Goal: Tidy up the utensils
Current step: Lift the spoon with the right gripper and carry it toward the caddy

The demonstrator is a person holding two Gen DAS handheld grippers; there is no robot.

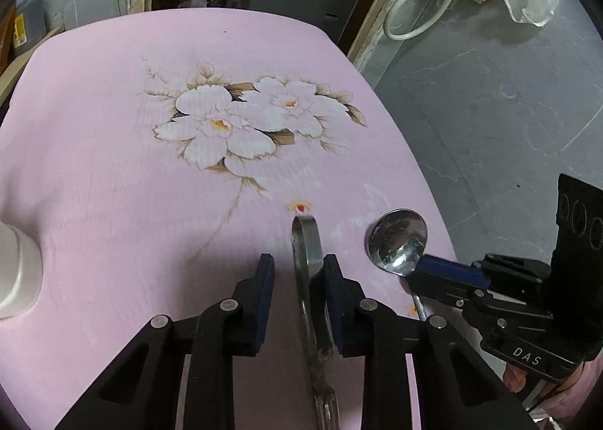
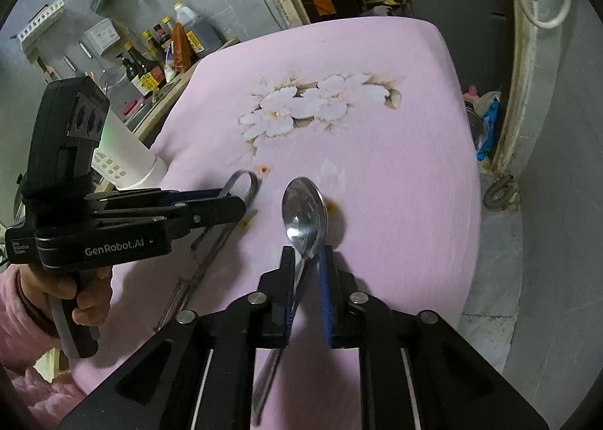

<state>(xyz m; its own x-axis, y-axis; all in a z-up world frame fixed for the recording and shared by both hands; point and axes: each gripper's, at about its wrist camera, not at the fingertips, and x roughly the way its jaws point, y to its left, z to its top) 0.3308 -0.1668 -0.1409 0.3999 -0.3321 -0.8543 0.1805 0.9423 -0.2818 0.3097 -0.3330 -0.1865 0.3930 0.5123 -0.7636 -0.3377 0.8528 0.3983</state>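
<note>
On the pink flowered tablecloth (image 1: 113, 166), two metal utensils lie side by side near the table's front edge. The left gripper (image 1: 297, 271) is spread, its blue-padded fingers (image 1: 265, 279) straddling a pair of metal tongs (image 1: 307, 253) whose looped end points away from the camera; the right-hand finger sits against the tongs' side, while the other stands clear. In the right wrist view the same gripper's body (image 2: 113, 226) carries the white lettering "GenRobot.AI", with a small block of print beside it too fine to read, and a bare hand (image 2: 75, 294) in a pink sleeve grips its handle.

The right gripper (image 2: 307, 271) has its fingers drawn close around the neck of a shiny spoon (image 2: 305, 215), the left pad touching the handle and a narrow gap remaining on the other side; whether it truly pinches, I cannot tell. The spoon's bowl faces up, pointing forward. From the left wrist view, that gripper's housing (image 1: 527, 354) reads "DAS".

A white perforated utensil holder (image 2: 124, 162) stands at the table's left edge, well apart from the spoon. Sauce bottles (image 2: 150, 68) with yellow labels, unreadable, crowd a shelf behind.
</note>
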